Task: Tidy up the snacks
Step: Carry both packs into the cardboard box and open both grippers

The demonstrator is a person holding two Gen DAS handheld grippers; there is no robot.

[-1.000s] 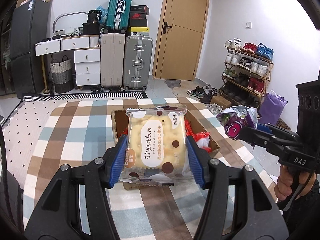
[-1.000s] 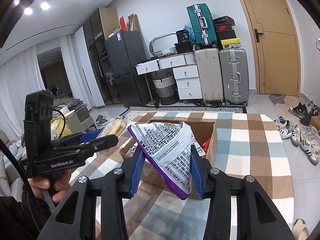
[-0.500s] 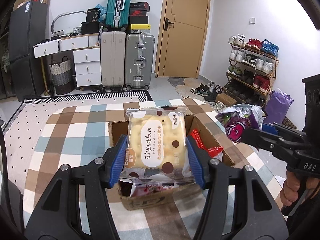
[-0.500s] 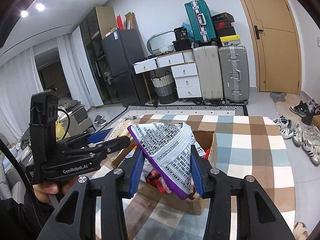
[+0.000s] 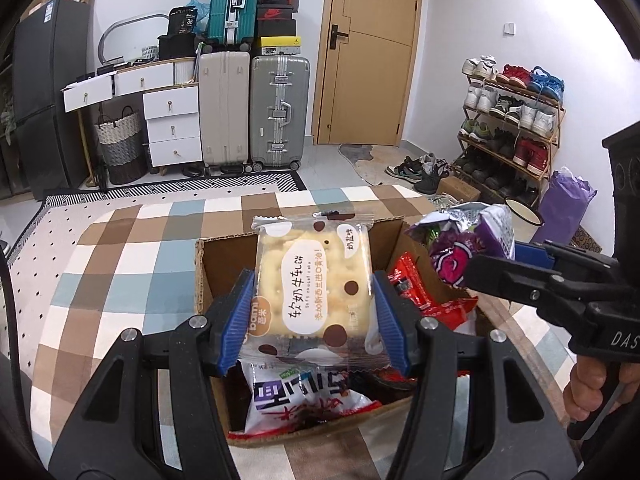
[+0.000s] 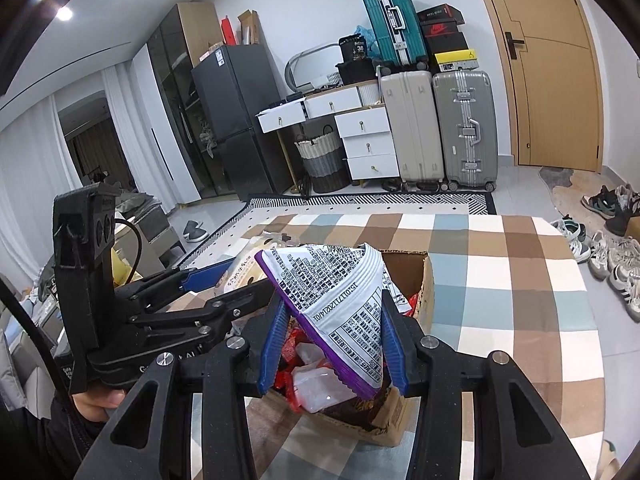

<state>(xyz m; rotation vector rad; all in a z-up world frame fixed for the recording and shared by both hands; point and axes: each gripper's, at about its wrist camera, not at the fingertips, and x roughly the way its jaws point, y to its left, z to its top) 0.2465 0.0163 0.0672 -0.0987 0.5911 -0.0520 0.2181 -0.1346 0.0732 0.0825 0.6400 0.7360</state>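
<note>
While ridged blue tongs [image 5: 314,316] pinch glossy cracker packet [image 5: 314,288], corrugated cardboard box [image 5: 204,276] below.

Both grippers are matte black plastic with ribbed blue pads [image 5: 240,316], silver screws [image 5: 200,322] and white lettering; the left gripper [image 6: 224,276] trails a black cable [image 6: 136,248].

This is a lived-in home, shown by the wooden door [image 5: 374,52] at upper centre, a shoe rack [image 5: 514,120] full of sneakers at right, suitcases [image 5: 256,114] and white drawers [image 5: 172,120] along the back wall, and a black fridge [image 6: 236,116] at left behind a checked tablecloth [image 5: 120,264].
</note>
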